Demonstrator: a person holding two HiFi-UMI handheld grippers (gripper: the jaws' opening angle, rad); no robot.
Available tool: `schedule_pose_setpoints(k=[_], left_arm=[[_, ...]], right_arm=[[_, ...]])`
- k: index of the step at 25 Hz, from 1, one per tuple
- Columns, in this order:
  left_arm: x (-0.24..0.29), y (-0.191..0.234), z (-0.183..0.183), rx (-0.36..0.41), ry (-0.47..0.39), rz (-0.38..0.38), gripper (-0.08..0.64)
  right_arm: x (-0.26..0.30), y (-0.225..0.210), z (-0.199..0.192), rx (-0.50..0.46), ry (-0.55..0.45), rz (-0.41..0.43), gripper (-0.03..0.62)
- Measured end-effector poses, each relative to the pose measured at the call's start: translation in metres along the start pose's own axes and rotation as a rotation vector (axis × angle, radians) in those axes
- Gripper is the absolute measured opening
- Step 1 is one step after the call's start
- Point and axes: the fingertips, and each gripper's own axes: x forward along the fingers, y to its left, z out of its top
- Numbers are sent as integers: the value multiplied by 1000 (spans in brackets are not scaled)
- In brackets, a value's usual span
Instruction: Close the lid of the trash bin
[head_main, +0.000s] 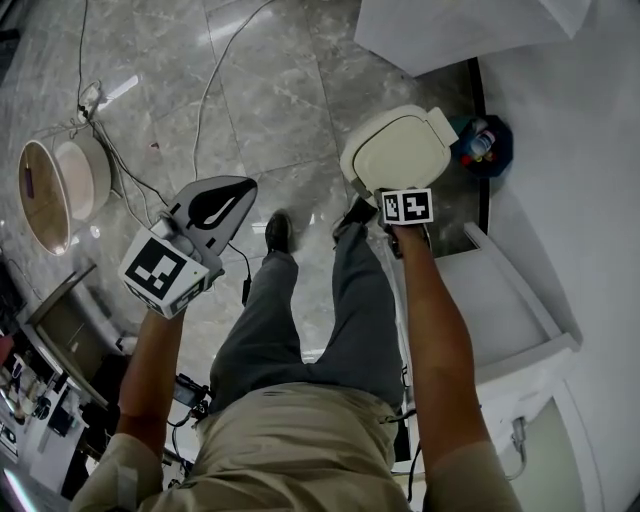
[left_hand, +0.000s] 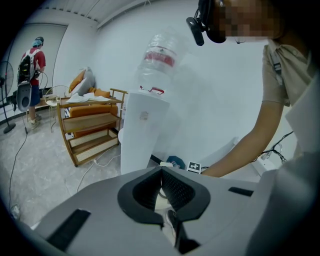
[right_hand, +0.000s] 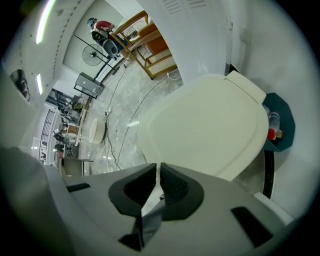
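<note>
The cream lid (head_main: 400, 148) is lying flat over the trash bin (head_main: 358, 183), which is standing on the floor (head_main: 260, 100) close to the white wall, just beside a blue container (head_main: 487, 143). The lid is looking already down, or very nearly so. The right tongs (right_hand: 158, 172) are hovering at the front edge of the lid, pressed almost together with only a thin slit and nothing between them. The left tongs (left_hand: 161, 175) are hanging well apart from the bin, pressed together and empty. In my judgement the closing step is reaching its end. The next move is asking only for a light push on the front of the lid, to be sure it is seated, and then for lifting the right tongs away.
</note>
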Motion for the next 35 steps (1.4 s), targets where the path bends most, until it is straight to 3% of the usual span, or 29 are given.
schedule_pose_setpoints(k=[9,17,23,29,35], left_arm=[[4,12,-16,-7,1,2,15],[8,14,-24,-8,10,1,15],[6,7,-18,7,9,-7,15],[-9,1,8,36,-18,-5,15],[-41,-16,46,98,-63,-20,15]], right_arm=[[29,-20,-18,-63,81,-92,28],[35,-22,-19,-115,92,-119,23],[33,-22,-18,-101,89,-133,25],[0,-15,-3,-120,54,-154,25],[-72,1,18,-116,-20,-170,26]])
